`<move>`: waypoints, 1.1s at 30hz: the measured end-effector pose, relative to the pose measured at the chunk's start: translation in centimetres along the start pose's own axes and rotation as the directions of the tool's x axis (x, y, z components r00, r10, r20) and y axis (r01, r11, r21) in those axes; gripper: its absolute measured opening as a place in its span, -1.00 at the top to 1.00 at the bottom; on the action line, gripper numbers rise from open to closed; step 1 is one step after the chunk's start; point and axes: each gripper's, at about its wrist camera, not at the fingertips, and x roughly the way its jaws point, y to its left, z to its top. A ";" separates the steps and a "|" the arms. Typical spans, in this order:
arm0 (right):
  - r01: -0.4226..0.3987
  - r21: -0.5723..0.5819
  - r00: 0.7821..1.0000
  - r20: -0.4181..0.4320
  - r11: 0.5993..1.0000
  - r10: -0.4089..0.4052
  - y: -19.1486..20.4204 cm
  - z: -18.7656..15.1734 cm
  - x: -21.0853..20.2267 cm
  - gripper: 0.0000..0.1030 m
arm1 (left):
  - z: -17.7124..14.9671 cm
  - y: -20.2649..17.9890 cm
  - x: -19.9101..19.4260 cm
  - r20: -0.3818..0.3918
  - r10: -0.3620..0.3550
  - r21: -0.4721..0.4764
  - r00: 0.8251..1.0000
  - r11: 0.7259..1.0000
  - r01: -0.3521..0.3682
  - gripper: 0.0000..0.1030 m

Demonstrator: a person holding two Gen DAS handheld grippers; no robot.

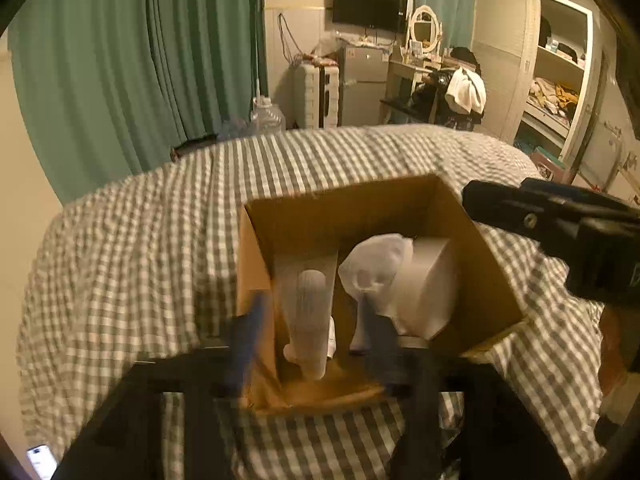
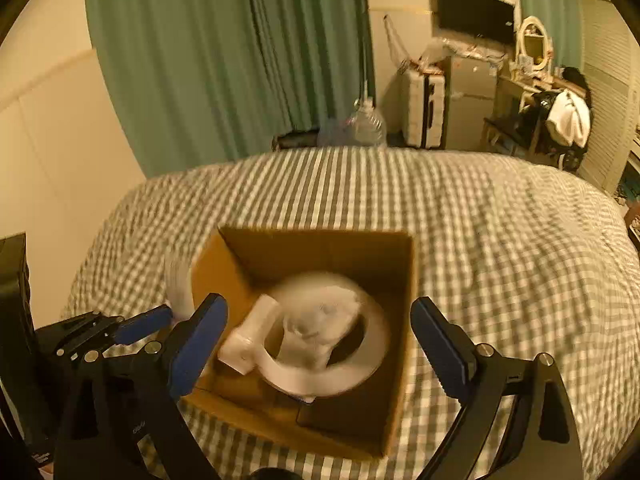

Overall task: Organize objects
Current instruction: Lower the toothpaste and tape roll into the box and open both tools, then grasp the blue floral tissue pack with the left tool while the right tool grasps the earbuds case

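Both sets of fingers spread wide, gripping nothing: left gripper and right gripper hover over the cardboard box on the checked bed, white ring-shaped object blurred inside.

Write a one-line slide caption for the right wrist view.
Open right tongs hover over a cardboard box holding a white ring-shaped item on a checked bedspread.

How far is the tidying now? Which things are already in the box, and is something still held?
Done: the cardboard box on the checked bedspread already holds a white ring-shaped object and crumpled white plastic. In hand: a pale ribbed piece sits blurred between the left gripper fingers, whose jaws stand apart. The right gripper is open over the box, holding nothing. Left: no other loose item shows on the bed.
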 end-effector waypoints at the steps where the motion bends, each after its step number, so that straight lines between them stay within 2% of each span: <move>1: 0.004 -0.001 1.000 0.012 1.000 -0.004 0.1 0.2 -1.0 -0.84 | 0.2 -0.1 -1.1 0.020 0.016 -0.001 1.000 1.000 -0.016 -0.61; 10: 0.091 -0.040 0.990 0.113 0.995 -0.086 1.6 1.1 -12.8 -0.84 | 0.9 -1.7 -11.5 0.132 0.081 0.022 0.988 0.996 -0.084 -0.62; 13: 0.123 -0.065 0.985 0.130 0.990 -0.114 2.2 0.6 -16.0 -0.84 | 0.1 -2.0 -13.7 0.142 0.089 0.026 0.986 0.995 -0.094 -0.65; 17: 0.119 -0.096 0.987 0.118 0.988 -0.108 3.1 -1.3 -18.4 -0.84 | -2.3 -2.5 -14.9 0.113 0.127 0.038 0.985 0.990 -0.132 -0.66; 21: 0.107 -0.110 0.991 0.087 0.988 -0.098 3.4 -4.5 -19.0 -0.84 | -5.5 -2.3 -15.0 0.077 0.132 0.020 0.988 0.991 -0.134 -0.66; 25: 0.096 -0.139 0.995 0.047 0.986 -0.091 3.6 -8.3 -18.1 -0.84 | -8.8 -1.9 -14.3 0.052 0.166 -0.005 0.985 0.986 -0.166 -0.66; 28: 0.095 -0.165 0.995 0.006 0.982 -0.095 3.5 -11.3 -16.6 -0.84 | -10.9 -2.0 -12.8 0.027 0.183 -0.018 0.983 0.983 -0.183 -0.66; 33: 0.066 -0.188 0.993 -0.088 0.980 -0.084 3.6 -15.9 -12.7 -0.84 | -14.1 -2.4 -9.0 -0.024 0.165 -0.041 0.986 0.985 -0.166 -0.66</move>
